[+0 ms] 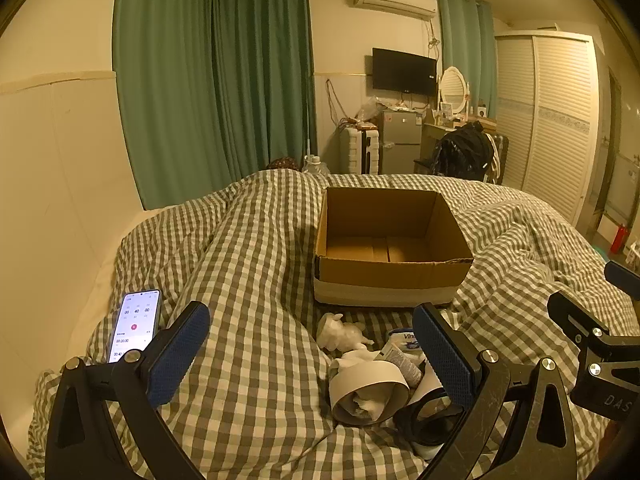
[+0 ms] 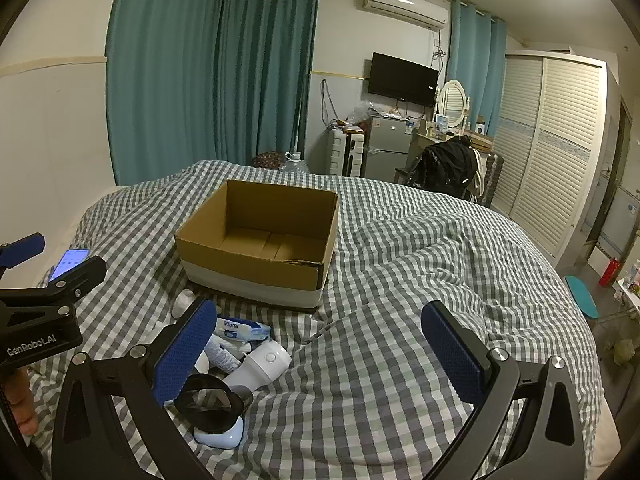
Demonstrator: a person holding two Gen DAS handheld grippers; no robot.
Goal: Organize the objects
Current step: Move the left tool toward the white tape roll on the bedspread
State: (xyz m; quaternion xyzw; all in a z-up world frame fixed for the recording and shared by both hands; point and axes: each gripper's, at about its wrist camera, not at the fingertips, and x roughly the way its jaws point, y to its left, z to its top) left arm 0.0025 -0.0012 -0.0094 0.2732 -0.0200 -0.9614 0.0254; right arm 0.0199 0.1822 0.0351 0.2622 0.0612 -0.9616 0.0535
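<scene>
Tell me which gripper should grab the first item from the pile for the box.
Left, probably. The pile lies between the open left gripper's fingers, just ahead. The right gripper, also open, has the pile by its left finger. The box is empty.

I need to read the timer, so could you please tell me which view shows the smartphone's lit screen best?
The left wrist view: the slim smartphone with a lit timer screen faces the camera there, digits legible. The right wrist view catches only its glowing top behind the left claw's black frame.
</scene>
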